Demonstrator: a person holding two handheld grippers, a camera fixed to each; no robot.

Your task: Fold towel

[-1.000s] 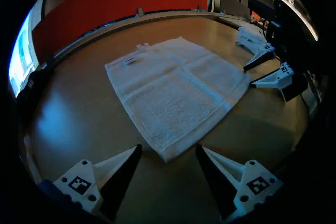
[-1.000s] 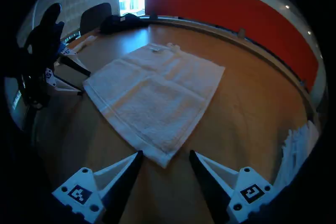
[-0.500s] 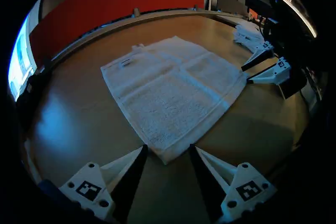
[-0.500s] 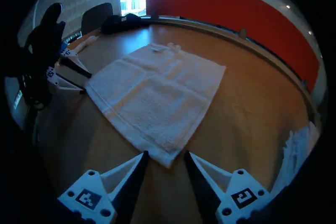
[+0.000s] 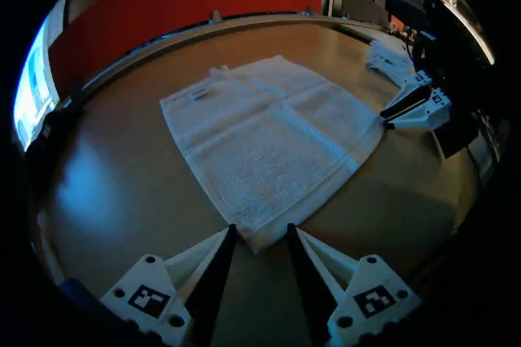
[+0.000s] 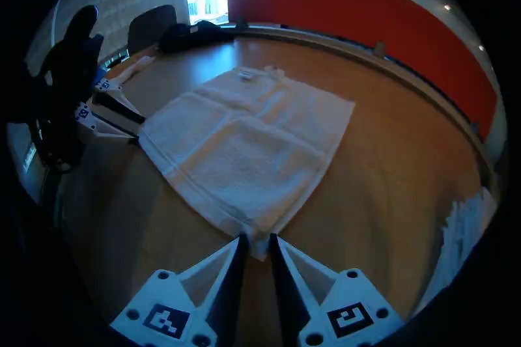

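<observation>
Flat on the brown wooden table point(image 5: 117, 171): white rectangular terry towel point(image 5: 273, 132), at centre. In the left gripper view, at 6 o'clock, the left hand-held gripper point(image 5: 260, 237) sits low, fingers narrowly spread, flanking one towel corner. In the right gripper view, at 6 o'clock, the right hand-held gripper point(image 6: 258, 243) sits low, pinching another corner.

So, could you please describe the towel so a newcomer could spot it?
Find the red wall panel behind the wooden table. Mid-table lies the towel, white and spread flat. Unlike the heaped white cloths at the table's edge, it has a small label near its far hem.
</observation>
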